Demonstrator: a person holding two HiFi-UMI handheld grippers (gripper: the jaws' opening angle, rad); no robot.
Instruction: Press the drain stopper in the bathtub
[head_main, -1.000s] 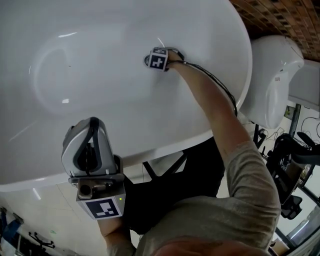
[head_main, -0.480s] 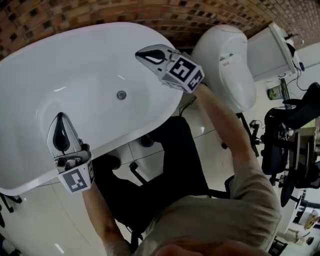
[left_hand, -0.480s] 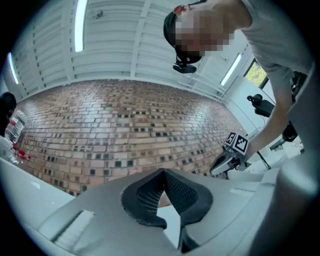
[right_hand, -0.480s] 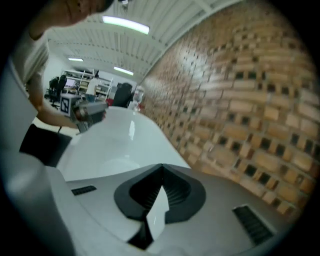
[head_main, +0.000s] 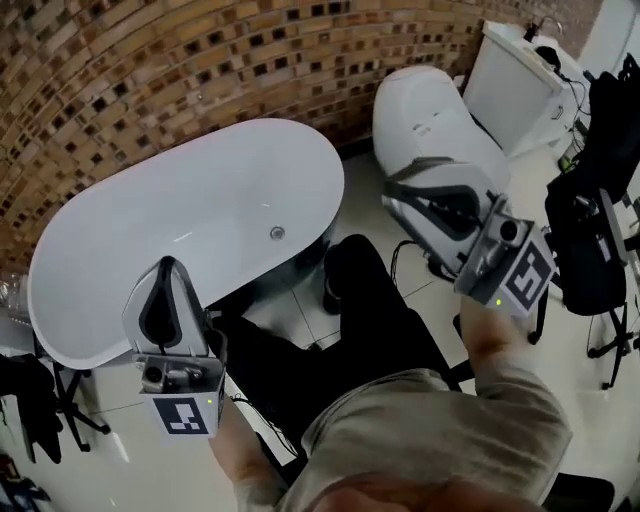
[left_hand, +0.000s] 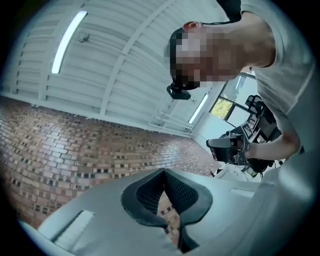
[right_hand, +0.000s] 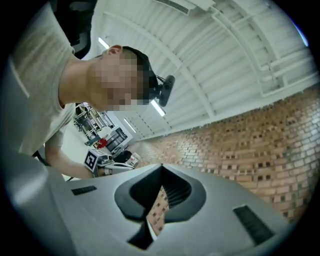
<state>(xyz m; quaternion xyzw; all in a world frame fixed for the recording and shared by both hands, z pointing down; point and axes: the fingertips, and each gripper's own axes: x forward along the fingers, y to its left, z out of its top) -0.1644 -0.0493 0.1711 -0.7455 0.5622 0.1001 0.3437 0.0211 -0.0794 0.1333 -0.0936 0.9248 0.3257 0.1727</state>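
Head view has changed a good deal in a second. Then the right gripper (head_main: 395, 190) was down inside the bathtub (head_main: 120, 250) at the drain; half a second ago it had lifted to the tub's near rim; now it is drawn right back and hangs over the white toilet (head_main: 430, 120), well apart from the tub. The left gripper (head_main: 166, 270) has come back too, from the near rim to a spot above the floor just in front of the tub. The whole tub now shows, where before it filled the picture.

The drain stopper (head_main: 277, 233) sits as a small round grey disc on the tub's bottom, towards the toilet end, with nothing touching it. Whether it is pressed down I can't tell from this height.

Left gripper view points up: its fingers (left_hand: 145, 195) meet at the tips, with only brickwork showing through the slit below them and nothing held. Right gripper view shows the same, its fingers (right_hand: 135, 195) touching at the tips around empty air.

As for the room, a mottled brick wall (head_main: 150, 90) curves behind the oval white tub, and the toilet's cistern (head_main: 515, 75) stands against it at the right. The floor (head_main: 90, 430) is pale glossy tile. Black gear on stands (head_main: 590, 230) crowds the right edge. Overhead is a white ribbed ceiling (left_hand: 125, 60) with a strip light (left_hand: 68, 35). The person wears a beige shirt (head_main: 430, 440).
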